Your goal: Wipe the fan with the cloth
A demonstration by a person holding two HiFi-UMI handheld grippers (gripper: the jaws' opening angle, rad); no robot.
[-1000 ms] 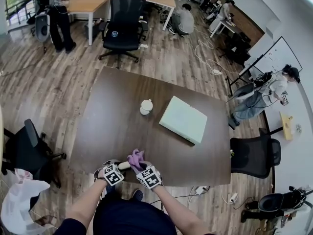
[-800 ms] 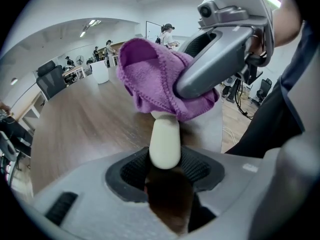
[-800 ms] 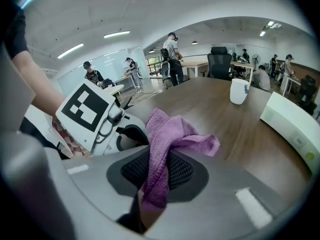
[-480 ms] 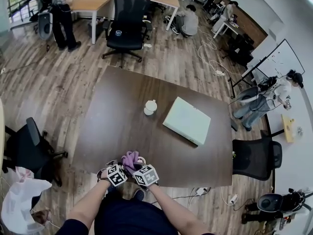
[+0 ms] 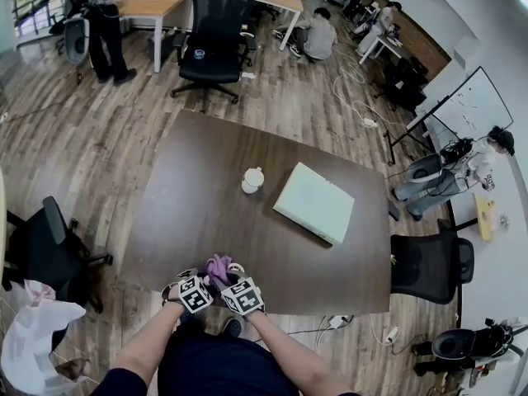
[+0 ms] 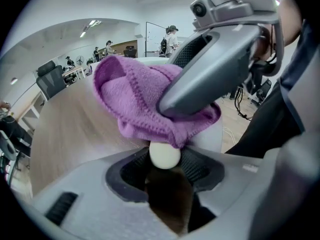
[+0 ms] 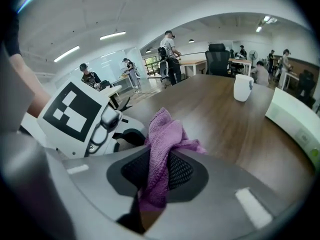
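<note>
Right tongs (image 7: pixel 158 176), pinching the cloth (image 7: pixel 167 134), have shifted toward left tongs (image 6: pixel 165 170) gripping the fan (image 6: pixel 165 155); mid-wipe, next rub along it.

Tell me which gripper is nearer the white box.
Right. The right gripper is at the near table edge, the white box ahead to its right; the left gripper sits beside it, farther away.
</note>
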